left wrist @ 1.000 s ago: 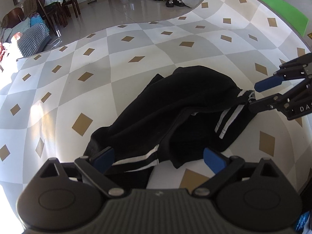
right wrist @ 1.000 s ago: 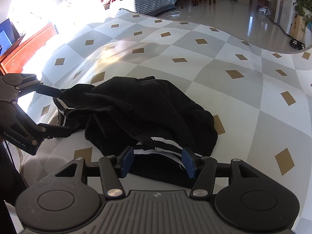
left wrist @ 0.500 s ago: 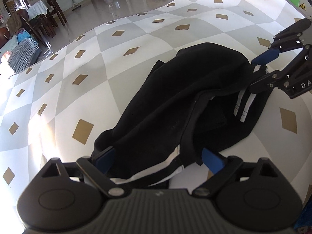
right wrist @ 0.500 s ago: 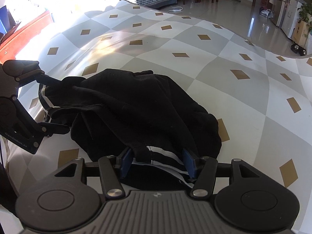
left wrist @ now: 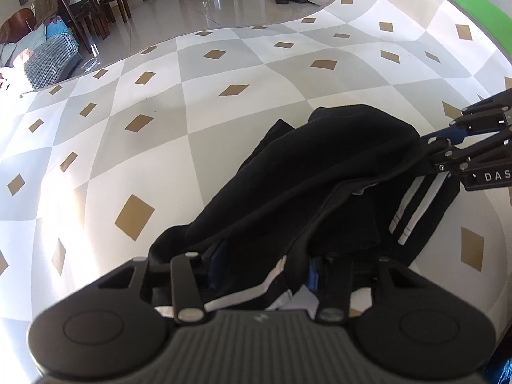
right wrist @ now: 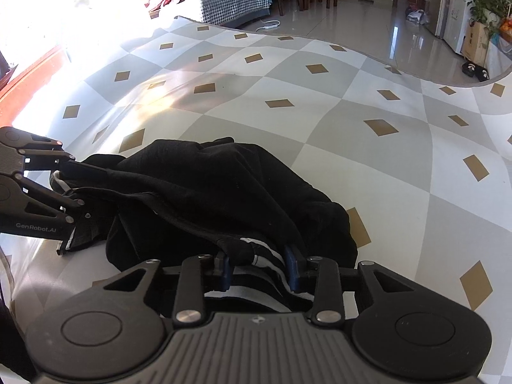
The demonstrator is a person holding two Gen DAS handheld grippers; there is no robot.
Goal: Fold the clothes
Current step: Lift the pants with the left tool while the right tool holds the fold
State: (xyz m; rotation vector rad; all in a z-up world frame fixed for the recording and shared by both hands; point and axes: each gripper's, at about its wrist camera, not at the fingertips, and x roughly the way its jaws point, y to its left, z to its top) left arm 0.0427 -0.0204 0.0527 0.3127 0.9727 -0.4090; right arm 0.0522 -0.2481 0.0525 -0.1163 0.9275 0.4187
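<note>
A: Where does the black garment (left wrist: 323, 179) lie?

B: Bunched on the desk (left wrist: 192, 102), on the cloth with grey and white checks and tan diamonds. It is the landmark; all else I place by it. White stripes (left wrist: 412, 208) show at its end nearest the right tongs.

A: And the left tongs (left wrist: 265, 267)?

B: At the near end of the garment in the left wrist view, clenched on a fold of it; the cloth with a white band runs between the blue pads (left wrist: 217, 264). In the right wrist view the same tongs (right wrist: 68, 188) pinch the garment's left edge.

A: The right tongs (right wrist: 259, 265)?

B: Closed in on the garment's striped hem at its near edge, with fabric bunched between the pads (right wrist: 292, 264). From the left wrist view they (left wrist: 438, 152) grip the far right end of the garment.

A: Beyond the garment?

B: Far past it, a tiled floor (left wrist: 204, 3), dark chairs (left wrist: 92, 16) and a checked cushion (right wrist: 236, 0).
</note>
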